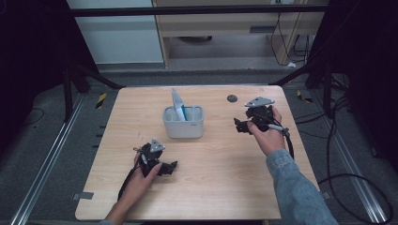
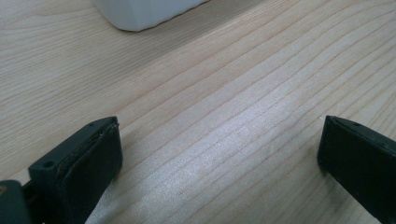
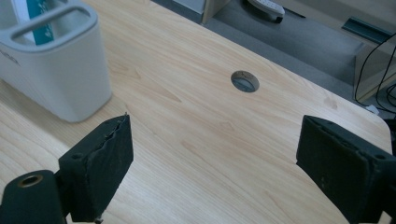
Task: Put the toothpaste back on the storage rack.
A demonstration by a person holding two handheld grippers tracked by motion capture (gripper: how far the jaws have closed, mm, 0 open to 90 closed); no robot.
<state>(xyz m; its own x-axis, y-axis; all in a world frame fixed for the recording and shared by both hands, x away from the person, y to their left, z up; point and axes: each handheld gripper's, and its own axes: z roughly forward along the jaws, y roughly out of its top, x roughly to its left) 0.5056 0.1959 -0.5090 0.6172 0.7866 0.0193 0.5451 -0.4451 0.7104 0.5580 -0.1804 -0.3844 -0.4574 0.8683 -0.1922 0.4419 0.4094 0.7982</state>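
Note:
A light grey caddy [image 1: 183, 123] stands mid-table with a white and teal tube [image 1: 178, 106] upright in its left compartment. My left gripper [image 1: 171, 166] rests low on the wood in front of the caddy, held by a hand. In the left gripper view my left gripper [image 2: 219, 140] is open over bare wood, and the caddy's corner [image 2: 140, 11] lies ahead. To the caddy's right my right gripper [image 1: 239, 124] points left. In the right gripper view my right gripper [image 3: 215, 149] is open and empty, with the caddy [image 3: 51, 70] and tube [image 3: 39, 18] at upper left.
The wooden table [image 1: 220, 178] has a round cable hole [image 1: 232, 98], seen also as the hole [image 3: 244, 80] ahead of the right jaws. Cables trail off the table's right side. A cabinet and floor lie beyond the far edge.

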